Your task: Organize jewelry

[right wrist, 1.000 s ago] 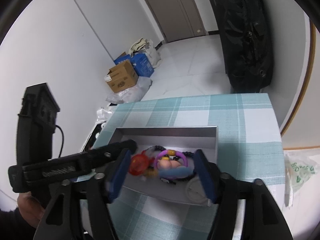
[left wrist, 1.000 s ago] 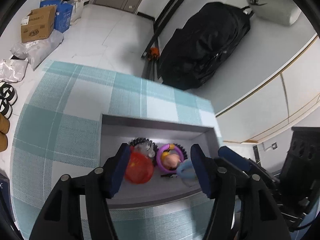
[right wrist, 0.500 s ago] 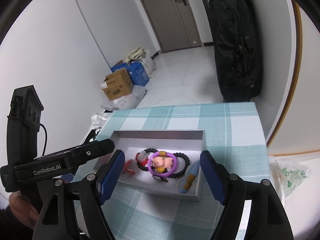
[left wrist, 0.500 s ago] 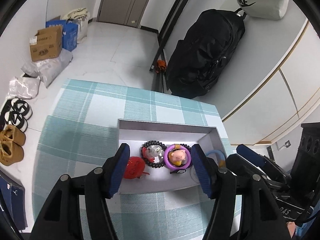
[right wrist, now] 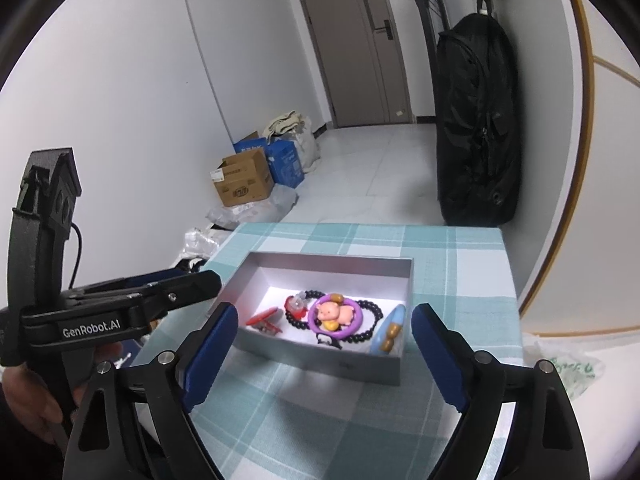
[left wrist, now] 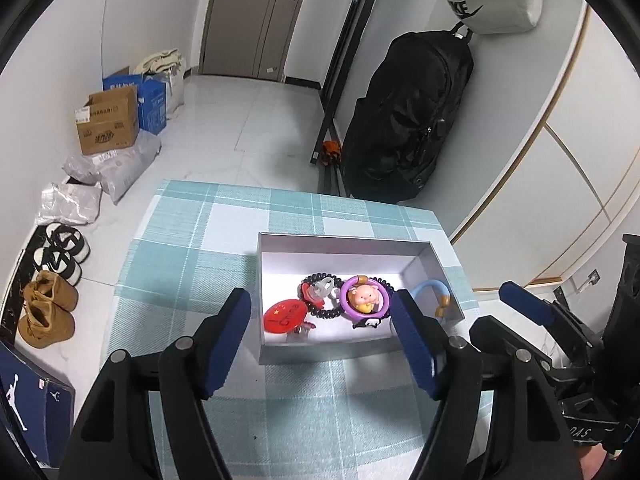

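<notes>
While both tools hung empty above the counter (left wrist: 192, 240), the left tool (left wrist: 320, 340) and right tool (right wrist: 320, 348) had just been opening, nothing between their pads. Every visible trinket already lay in the grey box (right wrist: 320, 354): red tag (left wrist: 285, 314) at nine o'clock, pig ring (left wrist: 364, 298) central, blue piece (left wrist: 434, 292) at three o'clock. Organizing looked nearly done.

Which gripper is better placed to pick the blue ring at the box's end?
Probably the right gripper: open, empty, and the blue ring lies near its right finger, at the far end from the left gripper.

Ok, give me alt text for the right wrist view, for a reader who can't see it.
An open grey box on a teal checked tablecloth holds a purple ring with a pig charm, black beads and red trinkets. The right gripper hangs before it, empty.
</notes>
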`<state>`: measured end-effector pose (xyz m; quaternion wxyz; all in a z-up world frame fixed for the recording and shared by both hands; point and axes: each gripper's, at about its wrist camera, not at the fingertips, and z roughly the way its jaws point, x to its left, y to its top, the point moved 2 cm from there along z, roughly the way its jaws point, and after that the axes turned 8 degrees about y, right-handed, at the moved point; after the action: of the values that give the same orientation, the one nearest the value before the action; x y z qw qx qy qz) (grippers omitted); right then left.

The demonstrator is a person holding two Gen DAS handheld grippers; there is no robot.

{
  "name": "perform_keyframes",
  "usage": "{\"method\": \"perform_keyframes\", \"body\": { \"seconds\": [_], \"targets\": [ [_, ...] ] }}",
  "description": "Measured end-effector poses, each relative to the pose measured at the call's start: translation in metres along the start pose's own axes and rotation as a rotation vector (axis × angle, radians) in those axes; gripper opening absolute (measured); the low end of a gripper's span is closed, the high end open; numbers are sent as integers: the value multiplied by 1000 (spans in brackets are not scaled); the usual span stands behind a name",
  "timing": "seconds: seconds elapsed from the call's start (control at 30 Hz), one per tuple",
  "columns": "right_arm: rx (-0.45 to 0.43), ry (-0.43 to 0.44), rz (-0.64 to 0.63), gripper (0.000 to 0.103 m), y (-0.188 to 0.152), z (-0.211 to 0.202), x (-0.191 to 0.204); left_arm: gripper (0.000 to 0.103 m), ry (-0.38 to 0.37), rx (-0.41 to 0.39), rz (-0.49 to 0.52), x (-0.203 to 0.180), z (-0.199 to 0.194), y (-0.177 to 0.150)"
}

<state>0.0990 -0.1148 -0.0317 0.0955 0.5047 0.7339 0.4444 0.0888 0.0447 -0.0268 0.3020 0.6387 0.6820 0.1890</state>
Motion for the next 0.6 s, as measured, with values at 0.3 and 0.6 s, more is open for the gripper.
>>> {"method": "perform_keyframes", "body": {
  "seconds": [0.3, 0.6],
  "targets": [
    [-29, 21, 16, 99, -11, -18, 2, 69, 56, -62, 38, -2, -21, -12],
    [-80, 60, 57, 101, -12, -31, 6, 72, 85, -100, 61, -6, -34, -24]
  ]
}}
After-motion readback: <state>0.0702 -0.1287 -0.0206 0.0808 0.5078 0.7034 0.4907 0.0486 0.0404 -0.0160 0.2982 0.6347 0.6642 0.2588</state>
